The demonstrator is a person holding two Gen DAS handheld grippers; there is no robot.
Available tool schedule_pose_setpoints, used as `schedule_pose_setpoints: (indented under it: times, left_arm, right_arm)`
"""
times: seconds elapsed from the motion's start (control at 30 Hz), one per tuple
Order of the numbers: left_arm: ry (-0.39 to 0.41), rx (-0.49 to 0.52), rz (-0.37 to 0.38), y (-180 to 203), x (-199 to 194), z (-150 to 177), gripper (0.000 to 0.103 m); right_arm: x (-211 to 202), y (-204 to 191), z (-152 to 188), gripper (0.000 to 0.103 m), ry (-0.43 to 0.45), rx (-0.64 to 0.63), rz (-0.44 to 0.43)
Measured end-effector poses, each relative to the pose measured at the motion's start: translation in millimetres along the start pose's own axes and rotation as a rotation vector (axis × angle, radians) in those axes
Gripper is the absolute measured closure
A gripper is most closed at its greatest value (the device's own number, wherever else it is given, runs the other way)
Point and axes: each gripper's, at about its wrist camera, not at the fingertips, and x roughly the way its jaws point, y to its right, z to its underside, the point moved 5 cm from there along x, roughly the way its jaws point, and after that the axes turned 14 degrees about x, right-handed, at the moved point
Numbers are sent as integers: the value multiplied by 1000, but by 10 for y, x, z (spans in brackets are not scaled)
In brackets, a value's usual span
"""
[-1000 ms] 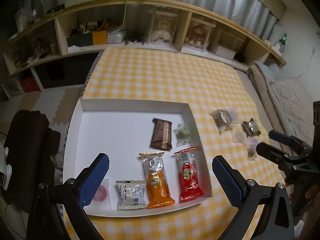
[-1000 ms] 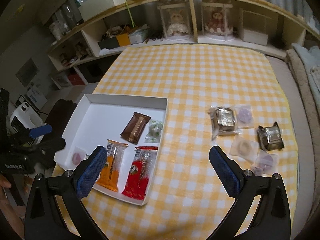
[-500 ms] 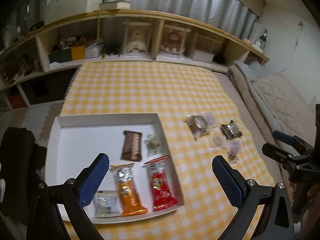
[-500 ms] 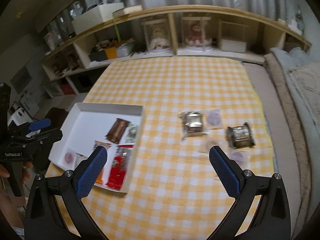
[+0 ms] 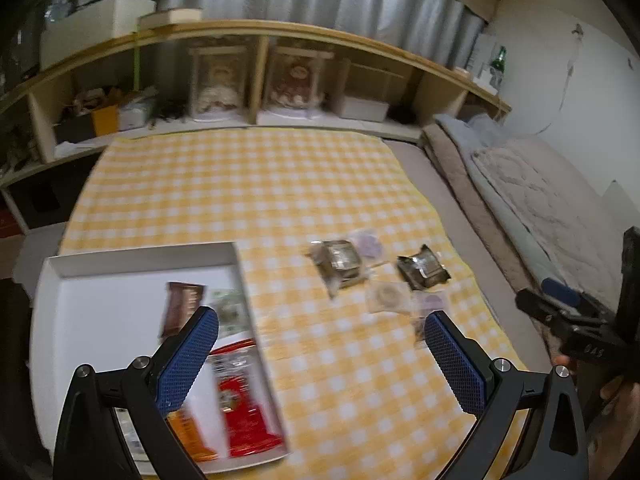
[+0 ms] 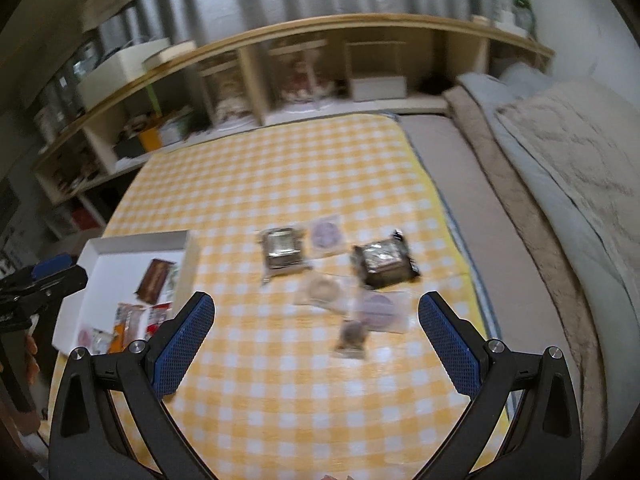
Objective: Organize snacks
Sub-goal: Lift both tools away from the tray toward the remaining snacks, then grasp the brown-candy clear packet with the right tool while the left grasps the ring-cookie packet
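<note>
A white tray lies at the left of the yellow checked cloth. It holds a brown bar, a red packet, an orange packet and smaller packets. Several loose snacks lie to the right: two silver-wrapped packs, round clear-wrapped cookies and a small dark packet. My left gripper is open and empty above the tray's right edge. My right gripper is open and empty, just short of the loose snacks.
Low wooden shelves with boxes and dolls run along the far side. A folded blanket and bedding lie to the right of the cloth. Both views are motion-blurred.
Both grippers have swung to the right, away from the tray and toward the loose snacks. Both stay open and empty.
</note>
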Motion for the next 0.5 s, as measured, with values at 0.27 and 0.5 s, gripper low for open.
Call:
schedule_pose_setpoints:
  times: [0.27, 0.5]
  left_arm:
    - [-33, 57, 72, 423, 770, -397, 0]
    - [-143, -13, 179, 601, 1694, -553, 0]
  right_arm:
    - [308, 466, 29, 0, -33, 99, 42]
    - [704, 631, 188, 0, -90, 124, 45]
